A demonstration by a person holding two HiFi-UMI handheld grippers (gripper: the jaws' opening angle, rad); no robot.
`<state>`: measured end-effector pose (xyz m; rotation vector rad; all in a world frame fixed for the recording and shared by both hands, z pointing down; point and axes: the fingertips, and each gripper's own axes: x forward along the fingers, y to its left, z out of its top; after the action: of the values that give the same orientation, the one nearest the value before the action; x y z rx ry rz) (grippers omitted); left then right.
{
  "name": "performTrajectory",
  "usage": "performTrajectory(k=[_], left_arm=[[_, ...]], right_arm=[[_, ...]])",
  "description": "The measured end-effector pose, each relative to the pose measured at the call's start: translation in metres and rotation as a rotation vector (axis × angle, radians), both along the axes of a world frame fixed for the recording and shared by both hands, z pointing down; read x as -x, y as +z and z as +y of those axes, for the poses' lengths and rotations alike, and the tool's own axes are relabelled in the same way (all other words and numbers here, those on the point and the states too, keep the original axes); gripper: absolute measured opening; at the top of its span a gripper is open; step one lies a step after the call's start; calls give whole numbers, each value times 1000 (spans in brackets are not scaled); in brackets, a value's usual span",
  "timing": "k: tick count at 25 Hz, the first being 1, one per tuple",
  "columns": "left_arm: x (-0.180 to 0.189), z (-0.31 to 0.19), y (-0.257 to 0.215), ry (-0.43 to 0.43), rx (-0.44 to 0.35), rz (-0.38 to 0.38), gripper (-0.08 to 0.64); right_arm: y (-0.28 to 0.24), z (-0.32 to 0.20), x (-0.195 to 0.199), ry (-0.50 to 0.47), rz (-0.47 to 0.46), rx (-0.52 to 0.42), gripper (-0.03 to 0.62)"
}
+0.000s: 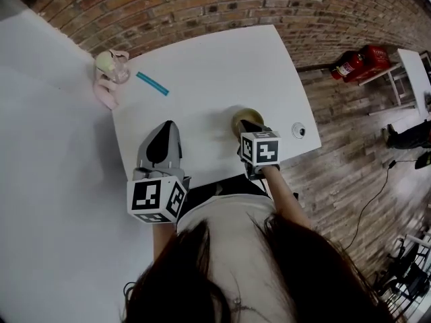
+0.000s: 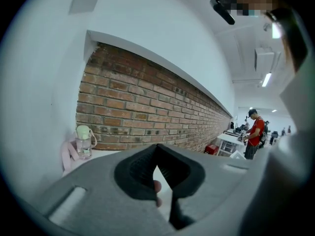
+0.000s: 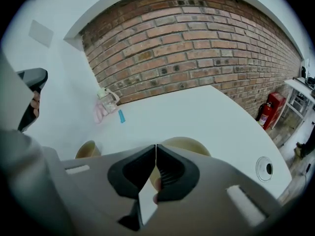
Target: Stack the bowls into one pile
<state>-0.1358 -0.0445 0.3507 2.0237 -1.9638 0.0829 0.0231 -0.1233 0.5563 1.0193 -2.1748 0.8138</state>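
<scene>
Right gripper (image 3: 155,149) and left gripper (image 2: 157,150) both clenched, empty; one bowl (image 3: 189,143) just beyond right's tips, second bowl (image 3: 86,150) further left, probably by the left gripper.

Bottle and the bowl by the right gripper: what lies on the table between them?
A teal stick, nearer the bottle; from there to the bowl the table is bare, as the head view shows.

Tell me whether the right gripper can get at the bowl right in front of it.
Probably yes: the bowl sits just beyond the right gripper, with nothing seen between them. Its jaws are together, so they must open first.
</scene>
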Motion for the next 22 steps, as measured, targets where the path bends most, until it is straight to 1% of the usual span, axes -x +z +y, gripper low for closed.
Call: performTrajectory(k=[11,22], left_arm=[[35,31,2,-112,2,-2,0],[63,63,3,-218,4,1,0]], right_arm=[[1,13,44,-111,-5,-5,5],[1,33,86,-226,-7,-2,12]])
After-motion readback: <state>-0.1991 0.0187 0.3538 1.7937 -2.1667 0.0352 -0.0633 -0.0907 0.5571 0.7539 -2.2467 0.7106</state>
